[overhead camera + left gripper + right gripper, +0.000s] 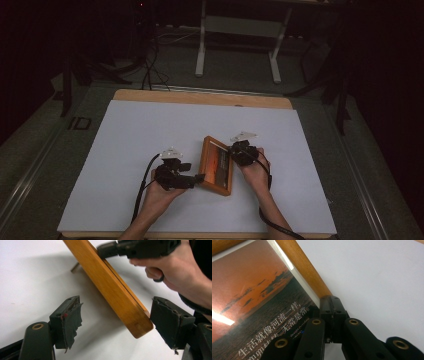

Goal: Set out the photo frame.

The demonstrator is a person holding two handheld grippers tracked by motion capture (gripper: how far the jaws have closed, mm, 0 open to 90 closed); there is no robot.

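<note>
Two tools level – right tool clamping frame

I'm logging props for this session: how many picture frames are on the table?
1. The wooden picture frame stands tilted near the middle of the white table, between the left gripper and the right gripper, which is clamped on its edge.

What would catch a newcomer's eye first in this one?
The wooden picture frame with an orange sunset print, propped up at the middle of the white table. The right gripper is shut on its rim, while the left gripper stands open around its corner.
</note>
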